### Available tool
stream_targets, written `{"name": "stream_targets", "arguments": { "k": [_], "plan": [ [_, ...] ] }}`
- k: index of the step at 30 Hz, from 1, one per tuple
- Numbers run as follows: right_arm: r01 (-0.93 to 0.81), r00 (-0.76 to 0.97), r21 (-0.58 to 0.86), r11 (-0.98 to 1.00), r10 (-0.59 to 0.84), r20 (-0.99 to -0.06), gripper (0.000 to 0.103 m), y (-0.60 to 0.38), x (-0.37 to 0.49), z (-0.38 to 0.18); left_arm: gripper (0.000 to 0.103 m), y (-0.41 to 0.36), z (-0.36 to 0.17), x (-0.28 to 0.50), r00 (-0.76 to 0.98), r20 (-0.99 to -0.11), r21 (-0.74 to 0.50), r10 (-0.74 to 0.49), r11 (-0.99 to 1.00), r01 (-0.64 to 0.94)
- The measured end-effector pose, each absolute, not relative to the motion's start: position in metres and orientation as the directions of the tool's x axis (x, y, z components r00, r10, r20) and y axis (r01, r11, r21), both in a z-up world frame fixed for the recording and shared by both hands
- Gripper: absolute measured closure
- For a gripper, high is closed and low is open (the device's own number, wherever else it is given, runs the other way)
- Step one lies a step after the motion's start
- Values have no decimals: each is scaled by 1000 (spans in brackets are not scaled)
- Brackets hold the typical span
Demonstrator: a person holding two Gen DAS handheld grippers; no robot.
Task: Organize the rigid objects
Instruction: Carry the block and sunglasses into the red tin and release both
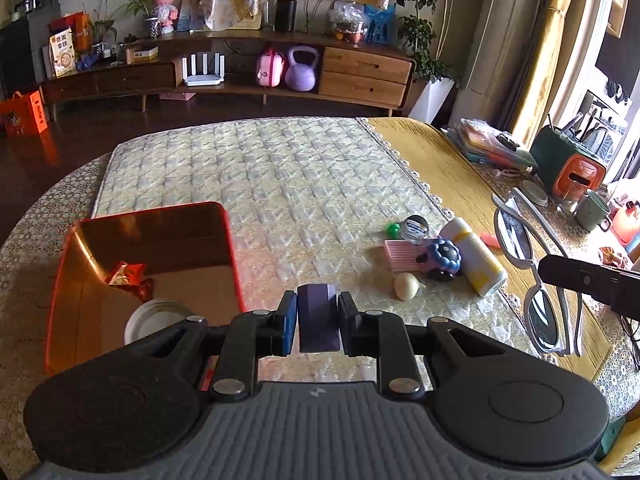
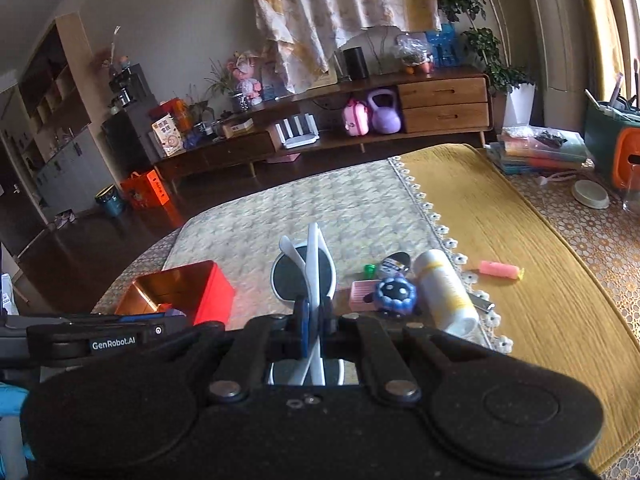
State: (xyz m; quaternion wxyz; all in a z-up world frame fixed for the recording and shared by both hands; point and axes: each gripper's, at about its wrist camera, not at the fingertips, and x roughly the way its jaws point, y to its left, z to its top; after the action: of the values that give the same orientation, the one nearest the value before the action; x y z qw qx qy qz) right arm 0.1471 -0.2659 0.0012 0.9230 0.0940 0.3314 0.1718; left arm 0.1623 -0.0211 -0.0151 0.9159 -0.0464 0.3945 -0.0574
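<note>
1. Left of the quilted mat sits the red tin [image 1: 140, 264] — inside it, a red foil wrapper [image 1: 126, 274] and a round white lid [image 1: 158, 318].
2. The left gripper [image 1: 318, 318] clamps a dark purple block [image 1: 318, 320] beside the tin.
3. The right gripper [image 2: 316, 320] pinches white sunglasses [image 2: 314, 264] — raised over the mat.
4. A white bottle [image 1: 478, 256], blue toy car [image 1: 440, 258] and pink comb [image 1: 400, 256] lie clustered on the mat's right edge.

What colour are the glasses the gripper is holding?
White frames with dark lenses: the sunglasses, clearest in the left wrist view, held by the right gripper.
</note>
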Motion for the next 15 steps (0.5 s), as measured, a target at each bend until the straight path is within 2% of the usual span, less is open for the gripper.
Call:
{"name": "stream_targets", "arguments": {
  "k": [15],
  "plan": [
    [-410, 646, 272, 871, 488, -587, 98, -157, 162, 2, 81, 84, -13, 167, 670, -742, -75, -13, 995, -64]
  ]
}}
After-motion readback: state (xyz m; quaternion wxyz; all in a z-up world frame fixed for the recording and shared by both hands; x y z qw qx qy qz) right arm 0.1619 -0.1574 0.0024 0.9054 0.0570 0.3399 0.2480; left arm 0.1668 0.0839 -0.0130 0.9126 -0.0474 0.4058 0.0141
